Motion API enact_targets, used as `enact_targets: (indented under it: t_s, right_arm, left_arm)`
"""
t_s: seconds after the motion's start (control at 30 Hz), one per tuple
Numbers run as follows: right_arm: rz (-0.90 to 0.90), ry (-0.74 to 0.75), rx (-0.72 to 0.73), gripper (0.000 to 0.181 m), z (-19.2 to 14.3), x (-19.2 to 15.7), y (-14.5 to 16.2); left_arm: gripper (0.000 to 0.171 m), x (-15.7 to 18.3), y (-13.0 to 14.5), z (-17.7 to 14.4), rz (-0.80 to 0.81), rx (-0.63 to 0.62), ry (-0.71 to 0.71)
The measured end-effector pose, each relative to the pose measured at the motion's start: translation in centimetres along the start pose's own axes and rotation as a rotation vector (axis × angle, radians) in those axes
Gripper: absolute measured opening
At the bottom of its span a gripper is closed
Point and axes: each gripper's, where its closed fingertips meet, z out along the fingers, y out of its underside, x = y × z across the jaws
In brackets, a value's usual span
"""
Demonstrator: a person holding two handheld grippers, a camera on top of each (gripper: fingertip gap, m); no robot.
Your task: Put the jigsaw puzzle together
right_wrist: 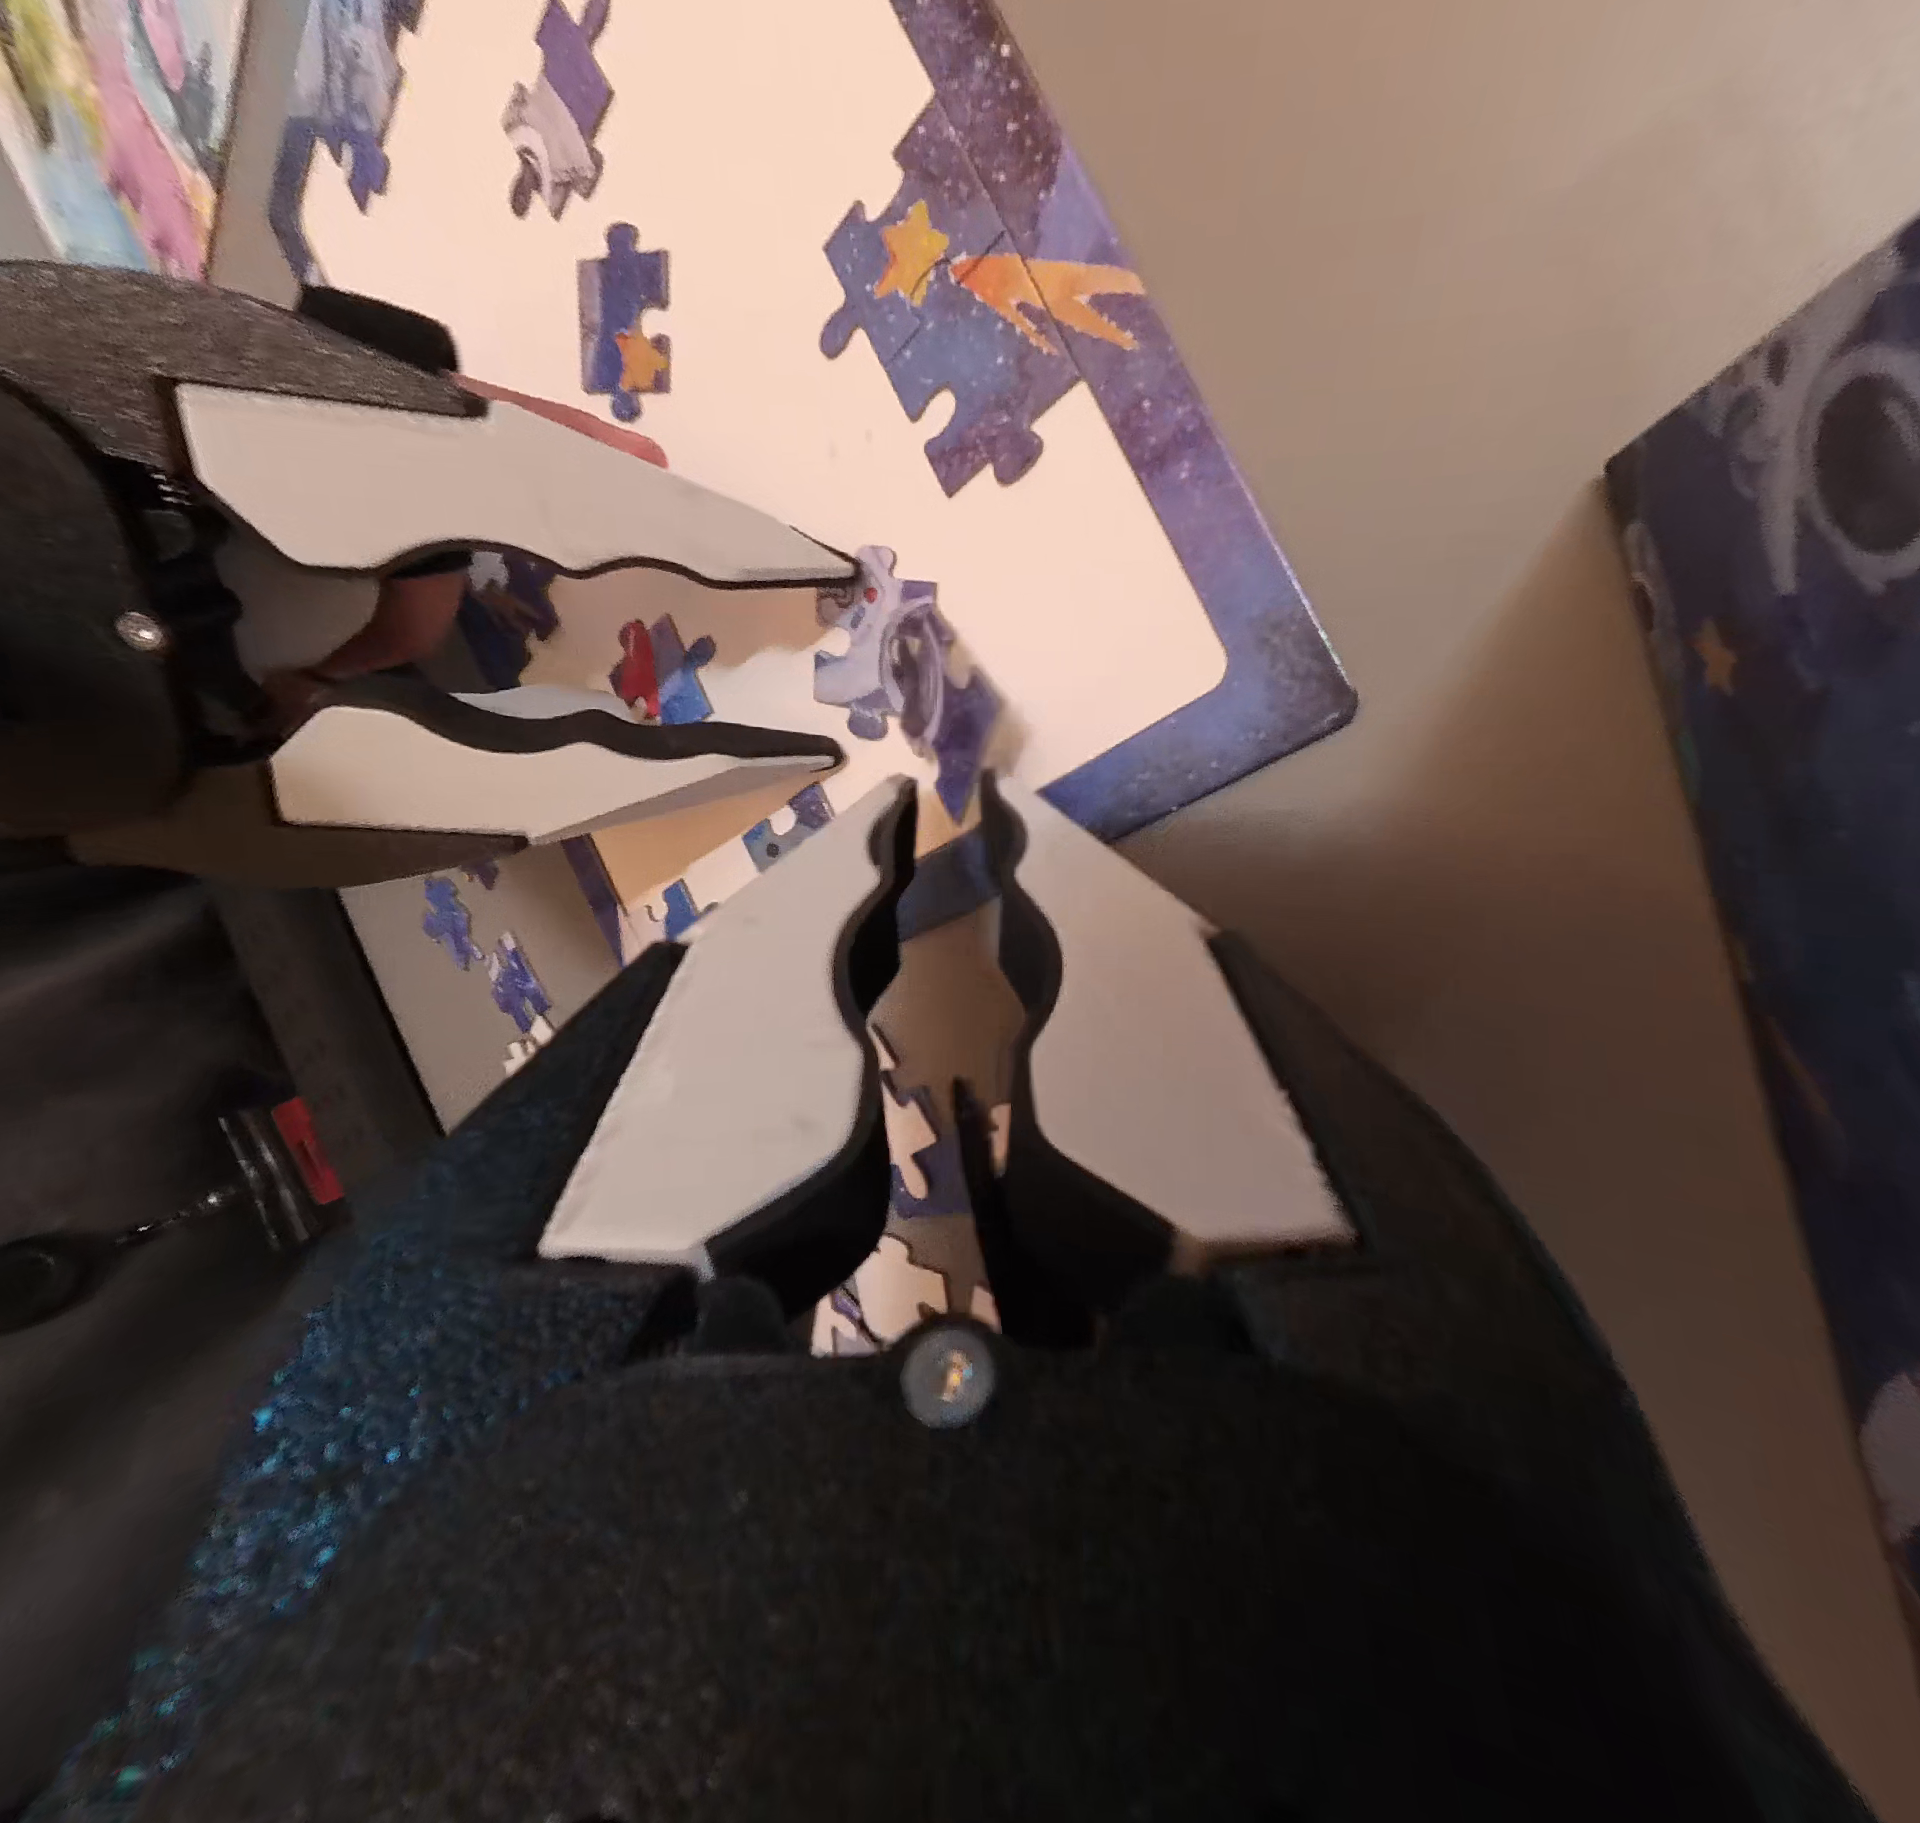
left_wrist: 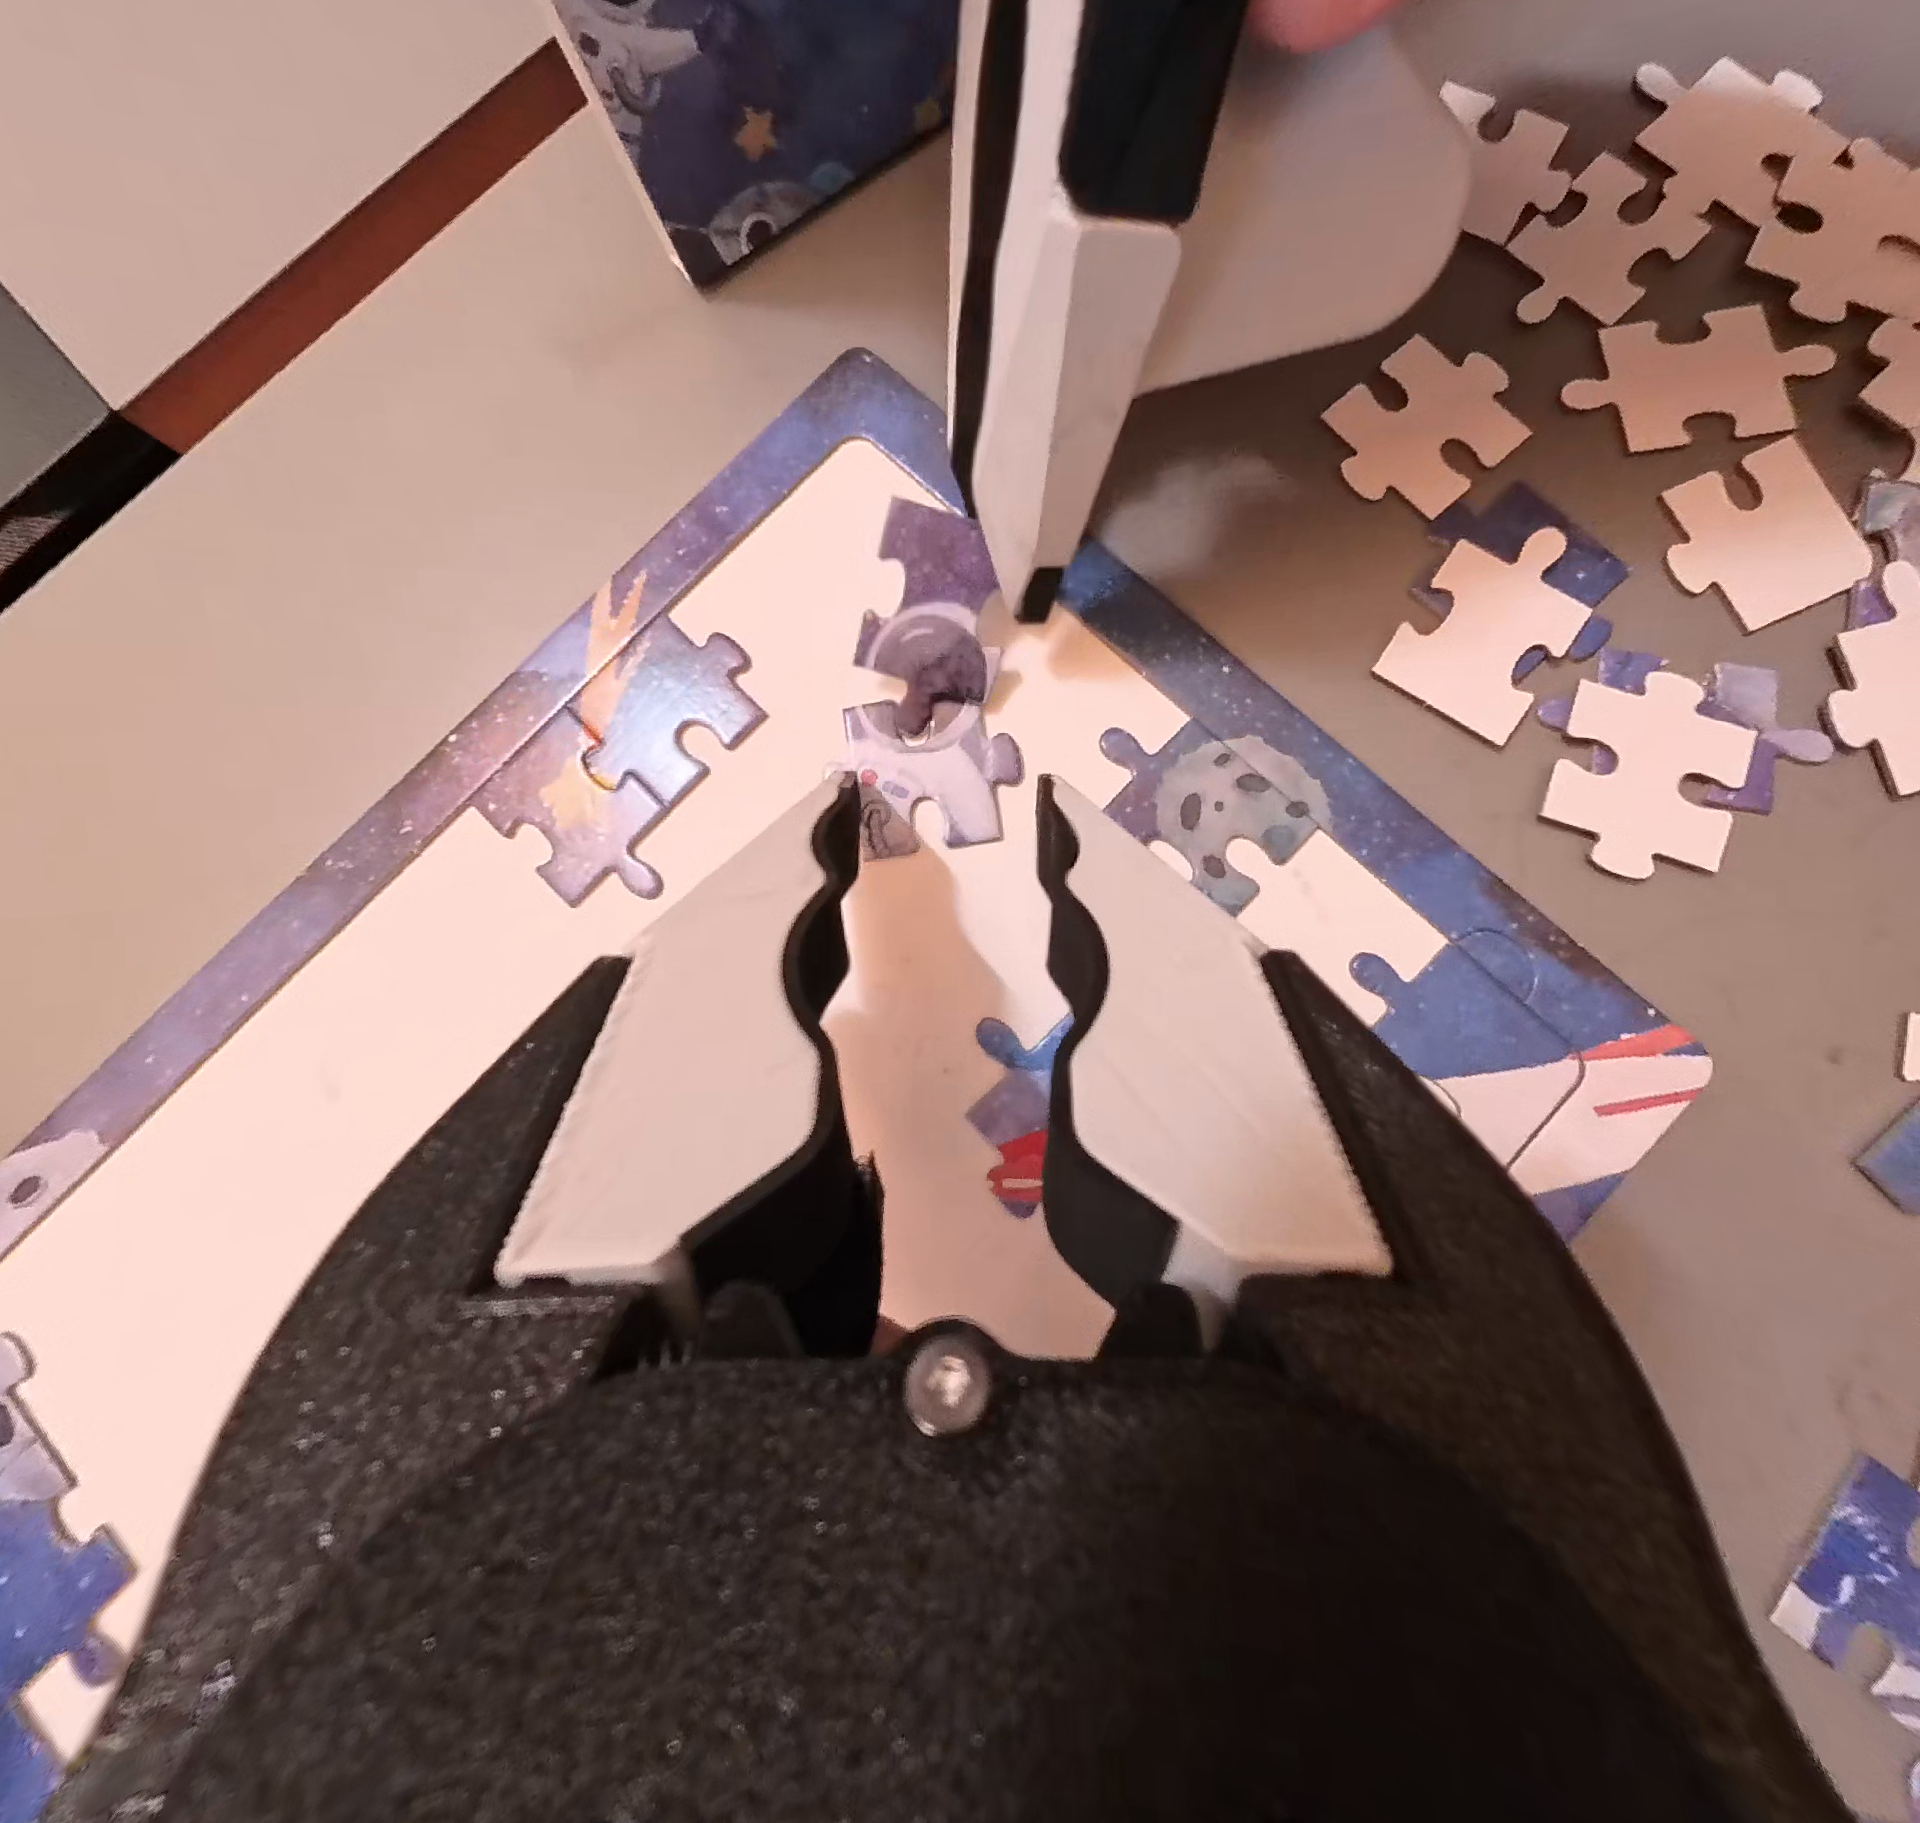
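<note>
Grey-beige tabletop [left_wrist: 312, 713]; the puzzle tray [left_wrist: 343, 942] lies flat, its blue starry border framing a mostly bare cream field. Loose pieces [left_wrist: 1704, 350] sit heaped at 2 o'clock in the left wrist view, most of them blank side up, apparently unsorted stock. The puzzle box [left_wrist: 790, 90] stands at 12 o'clock.

The astronaut pieces [left_wrist: 930, 693] — two, seemingly joined — lie in the tray near its far corner. Left gripper [left_wrist: 948, 786]: jaws apart, one tip touching the lower piece, probably steadying it. Right gripper [right_wrist: 948, 786]: jaws slightly parted, empty, tips down at the upper piece's edge, likely nudging it home.
</note>
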Motion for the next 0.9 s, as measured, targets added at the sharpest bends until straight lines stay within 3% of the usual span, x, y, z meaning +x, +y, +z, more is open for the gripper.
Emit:
enact_targets:
  t_s: [0.1, 0.23, 0.4, 0.6, 0.9]
  right_arm:
    - [0.003, 0.020, 0.000, 0.018, 0.1, 0.3, -0.4]
    - [-0.032, 0.025, 0.079, 0.005, -0.3, 0.3, -1.7]
    - [-0.077, 0.048, 0.039, 0.004, -0.5, 0.3, -1.2]
    - [0.003, -0.040, 0.009, 0.003, -0.1, -0.3, -1.0]
    - [-0.047, 0.147, -0.024, 0.016, -0.1, 1.2, -1.1]
  left_arm:
    - [0.032, 0.1, 0.0, 0.0, -0.024, 0.014, 0.027]
    - [0.032, 0.1, 0.1, 0.0, -0.025, 0.031, 0.045]
    - [0.026, -0.2, 0.1, 0.0, -0.037, 0.043, 0.047]
    - [0.025, -0.2, 0.1, 0.0, -0.027, 0.051, 0.037]
    - [0.026, -0.2, 0.1, 0.0, -0.036, 0.062, 0.041]
